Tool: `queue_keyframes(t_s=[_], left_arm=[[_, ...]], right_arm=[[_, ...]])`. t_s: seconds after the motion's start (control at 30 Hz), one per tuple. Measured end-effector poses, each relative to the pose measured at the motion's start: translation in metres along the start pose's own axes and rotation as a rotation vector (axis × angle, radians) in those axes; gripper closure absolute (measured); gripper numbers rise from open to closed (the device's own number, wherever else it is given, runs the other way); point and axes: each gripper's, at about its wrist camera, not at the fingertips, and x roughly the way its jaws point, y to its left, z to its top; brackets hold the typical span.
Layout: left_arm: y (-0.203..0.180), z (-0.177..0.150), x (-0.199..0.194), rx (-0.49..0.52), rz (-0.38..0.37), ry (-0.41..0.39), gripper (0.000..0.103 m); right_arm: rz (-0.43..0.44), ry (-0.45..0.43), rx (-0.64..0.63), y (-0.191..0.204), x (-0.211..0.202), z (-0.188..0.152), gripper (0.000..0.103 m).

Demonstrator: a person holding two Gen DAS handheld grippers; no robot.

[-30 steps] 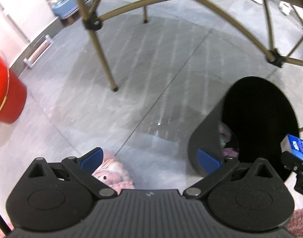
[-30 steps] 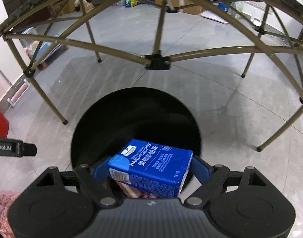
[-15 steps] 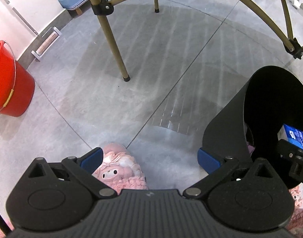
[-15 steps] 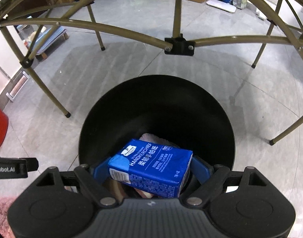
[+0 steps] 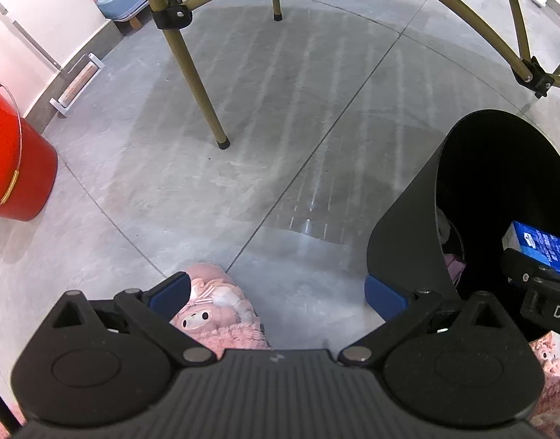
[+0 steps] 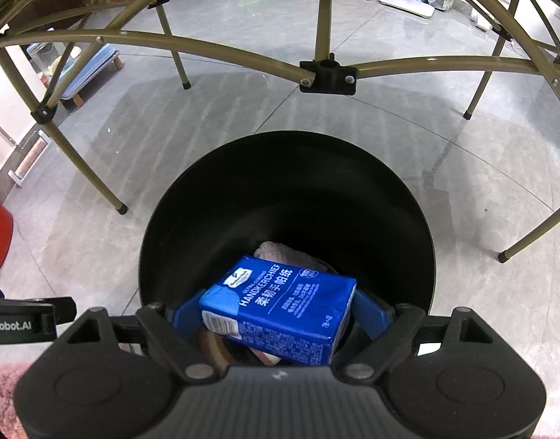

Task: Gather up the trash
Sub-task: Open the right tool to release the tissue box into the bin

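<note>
Two grippers: both point steeply down at the floor, beside one black bin.
Right gripper point(image 6: 280, 314): clamped on a blue tissue pack point(image 6: 278, 305), blue pads pressing its two short ends.
Pack: held over the bin's mouth, near the rim closest to the camera, tilted with its printed face up; in the left view it shows at the far right edge point(image 5: 541, 247).
Bin point(image 6: 389, 197): round, open top, standing on the floor; a pale crumpled wad point(image 6: 280, 252) and other scraps lie at its bottom, under the pack.
Left gripper point(image 5: 276, 292): jaws wide, nothing between them, just left of the bin point(image 5: 408, 226).
Slipper point(image 5: 217, 311): pink and fluffy with a cartoon face, on the floor below the left gripper, left of the bin.
Frame point(image 6: 327, 77): tan metal poles with black joints, arching over the bin.
Bucket point(image 5: 12, 168): red, well left of the bin, near the wall.
</note>
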Motion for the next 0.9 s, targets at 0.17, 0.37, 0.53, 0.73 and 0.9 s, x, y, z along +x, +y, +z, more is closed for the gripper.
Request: queue_keyframes(t_s=[0.17, 0.37, 0.53, 0.73, 0.9], left_arm=[[-0.0007, 0.0001, 0.0002, 0.002, -0.002, 0.003, 0.0], [-0.001, 0.0008, -0.0009, 0.003, -0.004, 0.004, 0.0], [-0.0021, 0.0003, -0.0007, 0.007, -0.007, 0.004, 0.0], [-0.003, 0.0001, -0.0006, 0.009, -0.009, 0.004, 0.0], [-0.0034, -0.0001, -0.0003, 0.009, -0.009, 0.003, 0.0]], right_arm=[[-0.008, 0.01, -0.005, 0.0018, 0.0049, 0.0008, 0.0], [-0.017, 0.003, -0.005, 0.0002, 0.0042, 0.0, 0.0], [-0.018, -0.003, -0.003, 0.0008, 0.0023, -0.0002, 0.0], [-0.021, -0.007, 0.0, -0.0004, 0.0015, -0.0008, 0.0], [-0.022, -0.01, 0.0, -0.0005, 0.0009, -0.0008, 0.0]])
